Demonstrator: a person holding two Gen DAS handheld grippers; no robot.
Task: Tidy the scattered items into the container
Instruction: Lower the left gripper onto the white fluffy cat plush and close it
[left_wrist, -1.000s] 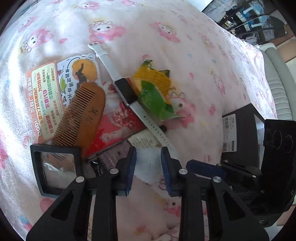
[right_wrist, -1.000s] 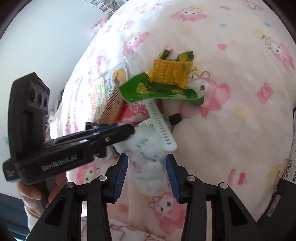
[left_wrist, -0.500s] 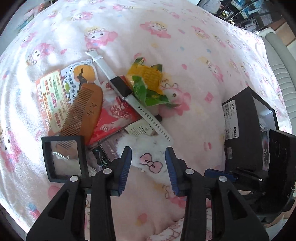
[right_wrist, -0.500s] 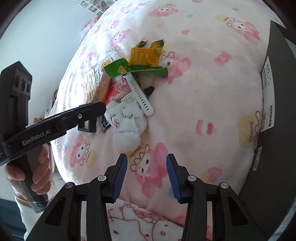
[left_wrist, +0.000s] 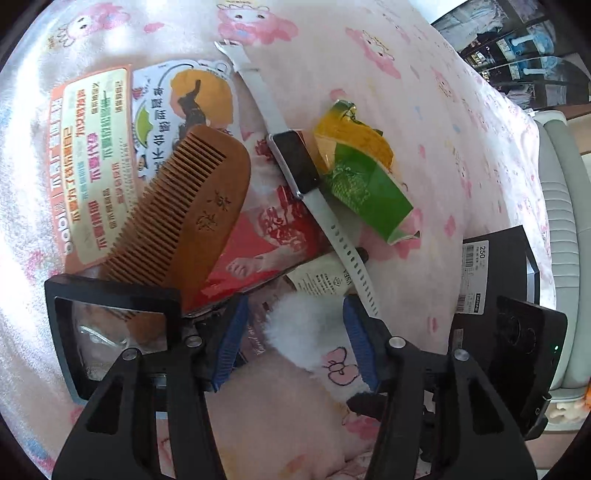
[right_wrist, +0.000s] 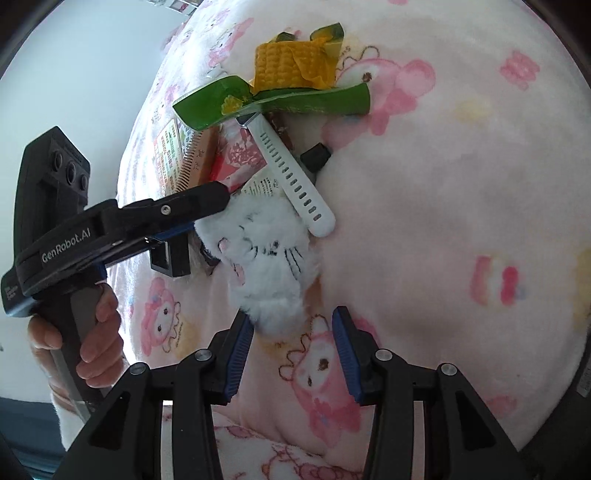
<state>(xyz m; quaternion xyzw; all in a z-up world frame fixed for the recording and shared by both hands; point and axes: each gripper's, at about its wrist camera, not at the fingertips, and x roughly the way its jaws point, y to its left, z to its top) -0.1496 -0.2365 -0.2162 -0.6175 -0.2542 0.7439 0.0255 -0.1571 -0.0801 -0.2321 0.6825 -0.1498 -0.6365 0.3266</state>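
Your left gripper (left_wrist: 291, 332): jaws opening, white plush toy (left_wrist: 306, 332) between fingers (left_wrist: 231, 336), pads not pressing it. Wooden comb (left_wrist: 192, 206) overlaps red packet (left_wrist: 258, 251). White watch (left_wrist: 299, 166) lies beside green-yellow wrapper (left_wrist: 362, 177). Black box (left_wrist: 495, 273) at right on pink blanket (left_wrist: 424, 110).

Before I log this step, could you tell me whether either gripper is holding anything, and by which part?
Nothing is held. The left gripper is opening, with the white plush between its jaws but not pinched. The right gripper is open, just short of the plush.
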